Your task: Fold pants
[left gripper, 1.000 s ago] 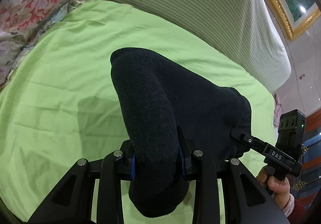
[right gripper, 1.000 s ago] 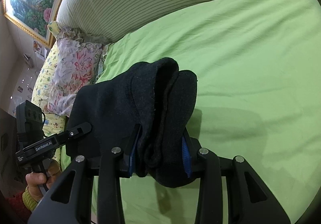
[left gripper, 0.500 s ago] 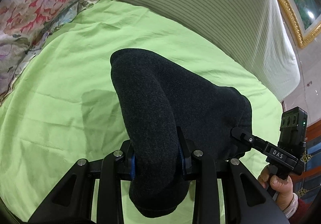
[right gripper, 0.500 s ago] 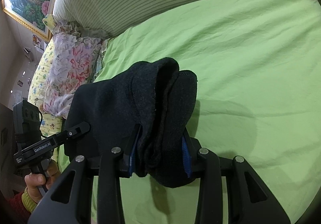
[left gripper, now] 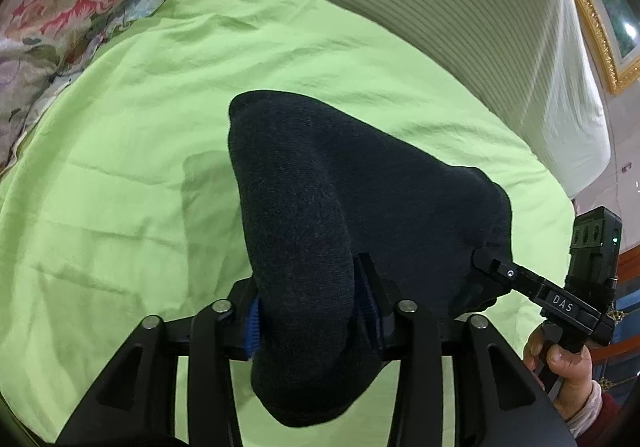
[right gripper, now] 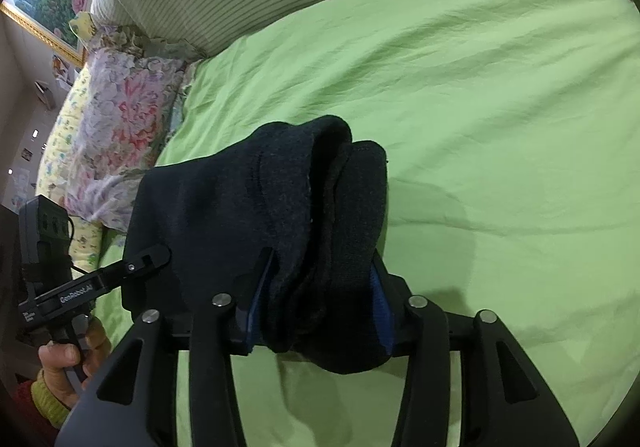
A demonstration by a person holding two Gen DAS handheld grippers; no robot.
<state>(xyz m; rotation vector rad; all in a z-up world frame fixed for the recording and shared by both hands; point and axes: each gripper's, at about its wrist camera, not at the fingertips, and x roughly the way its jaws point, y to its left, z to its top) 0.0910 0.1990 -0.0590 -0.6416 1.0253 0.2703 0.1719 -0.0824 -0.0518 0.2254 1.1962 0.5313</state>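
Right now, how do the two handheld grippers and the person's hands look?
Both grippers are matte black with silver bolts and blue jaw pads. The right gripper reads "DAS"; the left gripper reads "GenRobot.AI". The right hand wears a red sleeve with a white cuff.

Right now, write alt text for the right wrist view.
The right gripper is clamped on a bunched edge of dark pants, held above a green bedsheet. At left, the left gripper grips the same pants, near a floral pillow.
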